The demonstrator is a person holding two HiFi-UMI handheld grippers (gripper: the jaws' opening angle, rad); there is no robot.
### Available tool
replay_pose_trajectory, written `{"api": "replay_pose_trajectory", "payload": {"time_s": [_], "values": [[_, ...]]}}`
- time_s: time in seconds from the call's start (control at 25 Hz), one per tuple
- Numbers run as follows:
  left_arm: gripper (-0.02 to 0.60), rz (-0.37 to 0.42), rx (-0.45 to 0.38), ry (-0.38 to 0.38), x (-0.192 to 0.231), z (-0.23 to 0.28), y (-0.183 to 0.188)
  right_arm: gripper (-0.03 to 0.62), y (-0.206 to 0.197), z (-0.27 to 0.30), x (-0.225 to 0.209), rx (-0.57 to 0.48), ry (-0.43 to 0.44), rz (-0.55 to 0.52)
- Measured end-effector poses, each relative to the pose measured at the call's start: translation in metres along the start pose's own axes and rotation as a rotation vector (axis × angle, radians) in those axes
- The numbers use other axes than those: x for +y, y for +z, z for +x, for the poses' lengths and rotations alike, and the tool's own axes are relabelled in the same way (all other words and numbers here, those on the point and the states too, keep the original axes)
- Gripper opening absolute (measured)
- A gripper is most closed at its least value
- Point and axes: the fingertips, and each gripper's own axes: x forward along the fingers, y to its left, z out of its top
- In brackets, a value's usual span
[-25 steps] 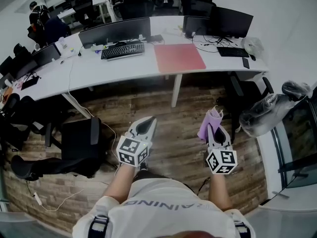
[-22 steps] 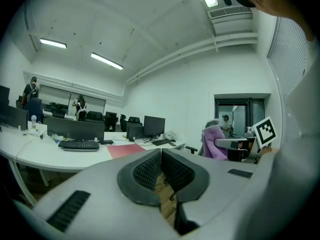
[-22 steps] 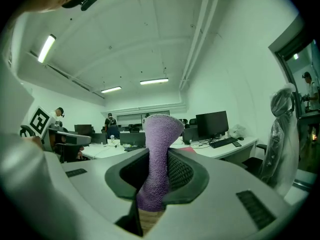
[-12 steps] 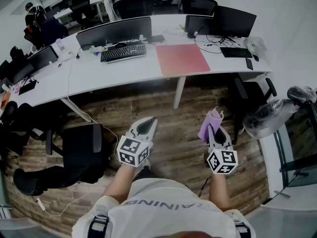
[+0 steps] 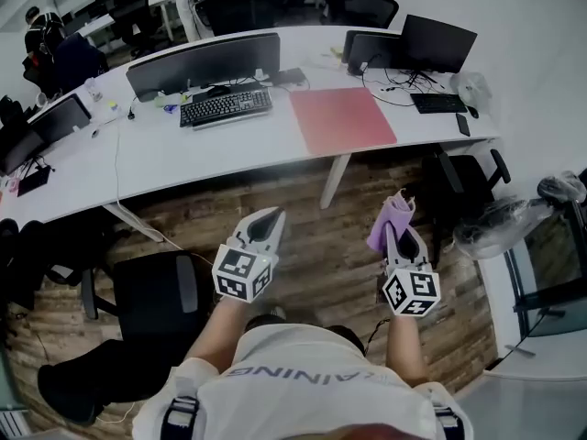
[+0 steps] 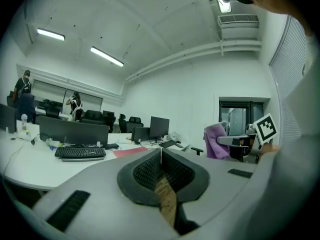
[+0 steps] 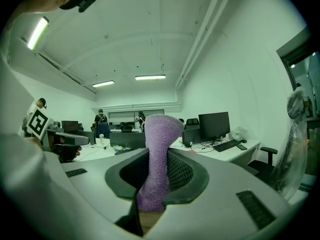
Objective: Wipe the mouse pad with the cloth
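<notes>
Nearer now, the mouse pad (image 5: 342, 120) at upper centre on the counter (image 5: 183, 149) is being approached while the soft, light cloth (image 5: 393, 220) is being pinched by its lower end in the right gripper (image 5: 401, 235), the left gripper (image 5: 271, 218) being held closed and empty.

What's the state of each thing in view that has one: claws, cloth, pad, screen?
left claw: shut, empty.
right claw: shut on the cloth.
cloth: clamped, standing up out of the right claw, in the air.
mouse pad: flat on the desk, bare, neither claw near it.
wide monitor: screen dark.
</notes>
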Motion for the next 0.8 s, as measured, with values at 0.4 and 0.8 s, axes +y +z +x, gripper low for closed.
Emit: {"api": "replay_pose_trajectory", "payload": {"time_s": [0.4,0.8], "values": [[0.032,-0.047,0.012,-0.019,0.069,0.014,-0.011,0.100,-0.010,0.061,0.035,0.043,-0.017,-0.022],[0.032,-0.054,0.016,0.030,0.103,0.049,-0.004,0.100,-0.008,0.133,0.030,0.041,0.053,-0.014]]}}
